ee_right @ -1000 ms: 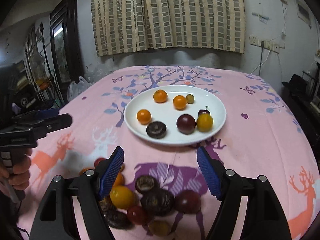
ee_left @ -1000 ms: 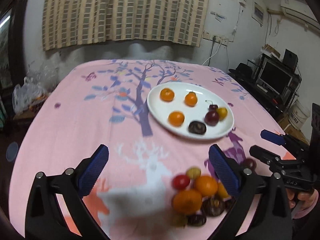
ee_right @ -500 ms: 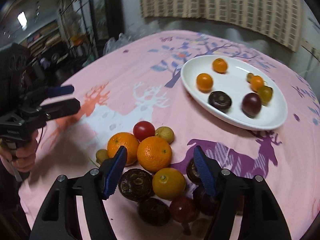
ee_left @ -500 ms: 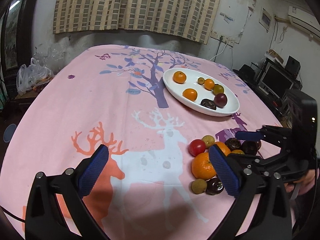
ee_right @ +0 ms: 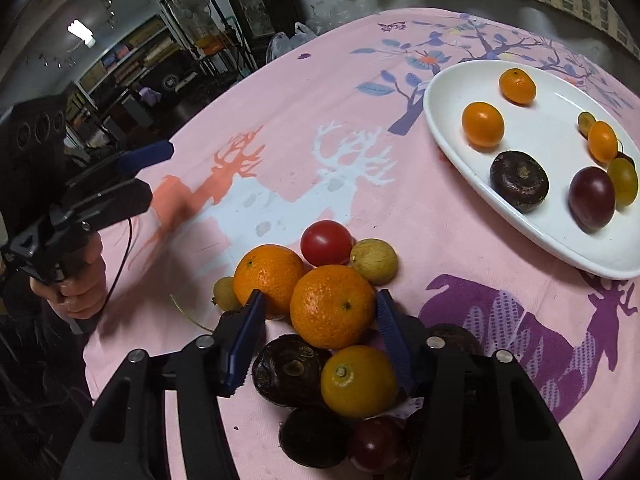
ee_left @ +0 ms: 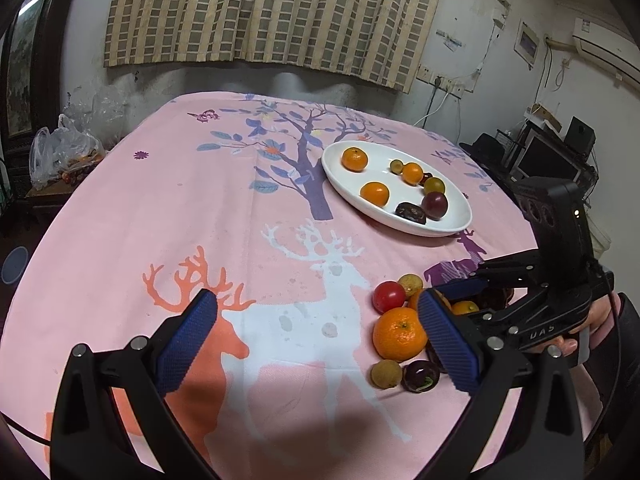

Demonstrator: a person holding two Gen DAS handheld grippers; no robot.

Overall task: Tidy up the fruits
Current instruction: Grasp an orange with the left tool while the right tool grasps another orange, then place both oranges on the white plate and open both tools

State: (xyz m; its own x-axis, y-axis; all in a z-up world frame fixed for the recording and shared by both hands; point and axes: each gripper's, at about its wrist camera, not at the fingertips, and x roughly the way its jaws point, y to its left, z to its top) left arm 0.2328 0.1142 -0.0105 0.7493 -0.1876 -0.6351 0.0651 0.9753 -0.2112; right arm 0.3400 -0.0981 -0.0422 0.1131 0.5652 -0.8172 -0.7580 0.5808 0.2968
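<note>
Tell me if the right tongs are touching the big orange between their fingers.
Cannot tell. In the right wrist view, the right tongs straddle the big orange, fingers close against both sides, but no clear contact or gap shows. The left wrist view hides that orange.

Bare pink tablecloth point(ee_left: 248, 216) left of the white plate point(ee_left: 340, 178); fruit pile point(ee_right: 320, 304) crowding the right gripper point(ee_right: 320, 340).

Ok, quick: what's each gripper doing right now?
Left gripper: open, empty, above the cloth.
Right gripper: open, fingers either side of an orange, not yet shut.
</note>
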